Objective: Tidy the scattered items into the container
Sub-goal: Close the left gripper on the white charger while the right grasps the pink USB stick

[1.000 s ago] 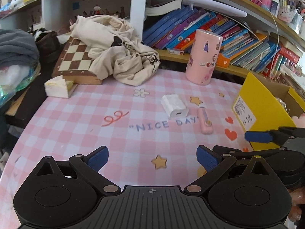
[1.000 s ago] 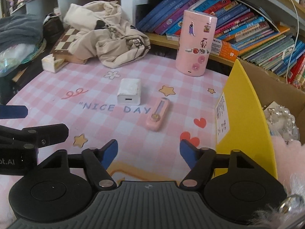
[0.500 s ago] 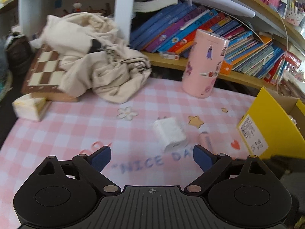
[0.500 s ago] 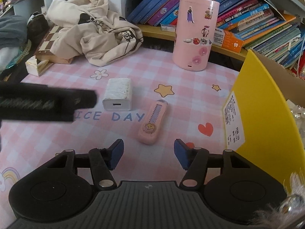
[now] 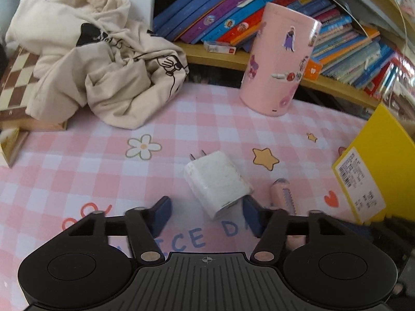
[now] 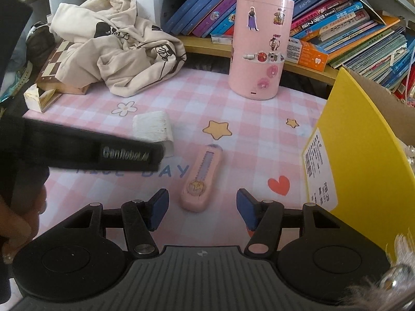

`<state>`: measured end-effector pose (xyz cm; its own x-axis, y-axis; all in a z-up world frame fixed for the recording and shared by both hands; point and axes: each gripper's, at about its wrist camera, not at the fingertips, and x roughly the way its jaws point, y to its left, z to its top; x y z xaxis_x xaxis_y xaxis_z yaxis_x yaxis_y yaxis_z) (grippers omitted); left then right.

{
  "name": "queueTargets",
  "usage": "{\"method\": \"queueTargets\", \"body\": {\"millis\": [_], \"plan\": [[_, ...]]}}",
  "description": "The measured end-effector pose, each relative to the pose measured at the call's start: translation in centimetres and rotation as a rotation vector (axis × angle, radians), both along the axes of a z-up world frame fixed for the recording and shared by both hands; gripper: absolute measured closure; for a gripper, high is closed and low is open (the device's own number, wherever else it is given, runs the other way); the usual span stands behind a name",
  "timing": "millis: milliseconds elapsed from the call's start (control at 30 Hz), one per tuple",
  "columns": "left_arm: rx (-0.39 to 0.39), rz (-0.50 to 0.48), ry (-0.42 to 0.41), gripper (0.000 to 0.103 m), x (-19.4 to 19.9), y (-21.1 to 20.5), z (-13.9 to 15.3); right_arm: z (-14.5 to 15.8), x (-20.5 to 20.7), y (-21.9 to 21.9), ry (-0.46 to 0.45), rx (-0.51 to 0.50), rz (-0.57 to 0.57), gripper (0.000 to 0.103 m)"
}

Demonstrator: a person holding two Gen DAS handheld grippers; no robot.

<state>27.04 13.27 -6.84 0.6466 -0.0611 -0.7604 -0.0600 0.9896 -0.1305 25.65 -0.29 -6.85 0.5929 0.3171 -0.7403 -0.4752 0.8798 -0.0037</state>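
A white plug charger [image 5: 217, 181] lies on the pink checked mat, and it also shows in the right wrist view [image 6: 153, 128]. My left gripper [image 5: 207, 213] is open, its fingertips on either side of the charger's near end. A pink utility knife [image 6: 202, 181] lies to the charger's right; it also shows in the left wrist view [image 5: 282, 197]. My right gripper [image 6: 201, 207] is open, with the knife's near end between its fingertips. The yellow cardboard box [image 6: 345, 155] stands at the right, also in the left wrist view [image 5: 376, 171].
A tall pink cylinder with stickers [image 6: 259, 46] stands at the back. A beige garment [image 5: 98, 70] lies on a chessboard [image 5: 13, 83] at the back left. A bookshelf [image 6: 324, 20] runs behind. The left gripper's arm [image 6: 90, 150] crosses the right wrist view.
Both grippers have moved forward and down. The left one has come up to the charger, the right one up to the pink knife. Both stay open.
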Motion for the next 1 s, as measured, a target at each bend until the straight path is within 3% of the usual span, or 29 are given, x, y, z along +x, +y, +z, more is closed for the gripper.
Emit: {"method": "queueTargets", "body": {"millis": [33, 100, 367, 500, 600, 700, 867, 1000], "plan": [[0.004, -0.008, 0.002, 0.067, -0.1, 0.2, 0.0, 0.0, 0.1, 0.1, -0.003, 0.0, -0.001, 0.047], [-0.005, 0.005, 0.01, 0.076, -0.2, 1.0, 0.1, 0.0, 0.3, 0.2, -0.006, 0.001, -0.003, 0.048], [-0.028, 0.039, 0.016, 0.072, -0.2, 2.2, 0.1, -0.4, 1.0, 1.2, -0.003, -0.003, 0.0, 0.051], [-0.016, 0.027, 0.014, 0.062, 0.4, 1.5, 0.1, -0.7, 1.6, 1.7, -0.001, -0.008, -0.013, 0.051], [-0.016, 0.007, 0.019, 0.046, 0.9, 0.8, 0.3, -0.8, 2.0, 1.7, 0.0, -0.002, -0.027, 0.052], [0.007, -0.028, 0.007, 0.036, 1.1, -0.2, 0.8, -1.0, 2.3, 1.4, 0.0, 0.015, -0.033, 0.059], [0.093, -0.011, -0.015, 0.039, 2.4, -0.7, 0.8, -1.0, 2.6, 1.0, -0.005, 0.032, -0.046, 0.079], [0.079, 0.017, 0.002, 0.057, 3.7, -0.1, -0.1, -0.9, 2.7, 0.7, 0.005, 0.045, -0.053, 0.079]]}}
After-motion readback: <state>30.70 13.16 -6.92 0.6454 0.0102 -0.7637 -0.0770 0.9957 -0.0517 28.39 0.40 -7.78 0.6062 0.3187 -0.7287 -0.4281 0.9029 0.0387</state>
